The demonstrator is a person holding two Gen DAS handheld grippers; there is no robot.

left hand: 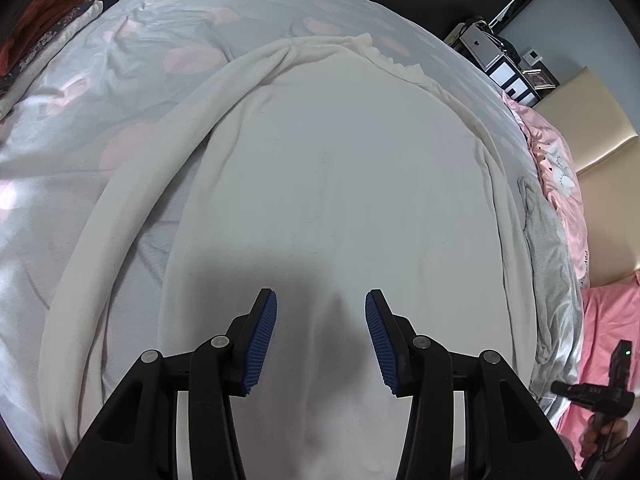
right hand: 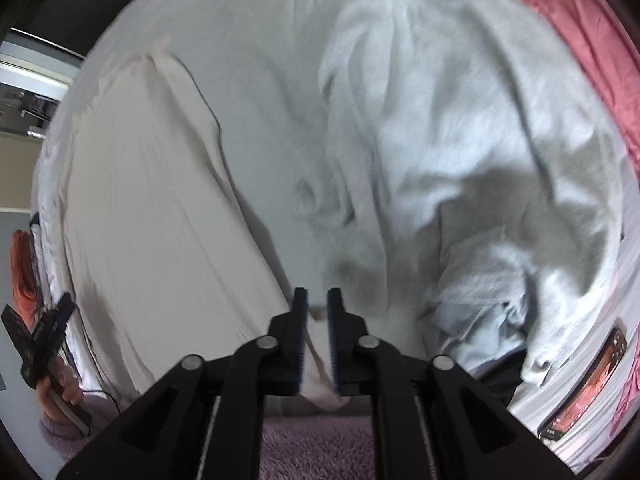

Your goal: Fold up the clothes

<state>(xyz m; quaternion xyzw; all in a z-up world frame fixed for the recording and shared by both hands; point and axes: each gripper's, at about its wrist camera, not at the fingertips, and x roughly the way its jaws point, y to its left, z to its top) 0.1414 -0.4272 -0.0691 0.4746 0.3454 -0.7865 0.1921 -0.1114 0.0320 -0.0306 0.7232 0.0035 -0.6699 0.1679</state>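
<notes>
1. Starting at the left gripper (left hand: 321, 308), we see its jaws wide and empty, low in the frame over the cream garment (left hand: 320, 184).
2. We see the right gripper (right hand: 317, 300) nearly closed at a cream edge; a grip is uncertain.
3. We trace the garment's long axis up-frame; the grey garment (right hand: 460, 152) lies upper right.

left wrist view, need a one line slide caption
Open left gripper hovers over a cream garment spread flat on the bed.

The cream top (left hand: 320, 184) is soft matt knit cloth. The bedsheet (left hand: 132, 92) beneath has a faint satin sheen. The grey garment (right hand: 460, 152) looks fleecy. The left gripper (left hand: 321, 312) is matt black plastic with ribbed blue pads (left hand: 262, 344).
</notes>
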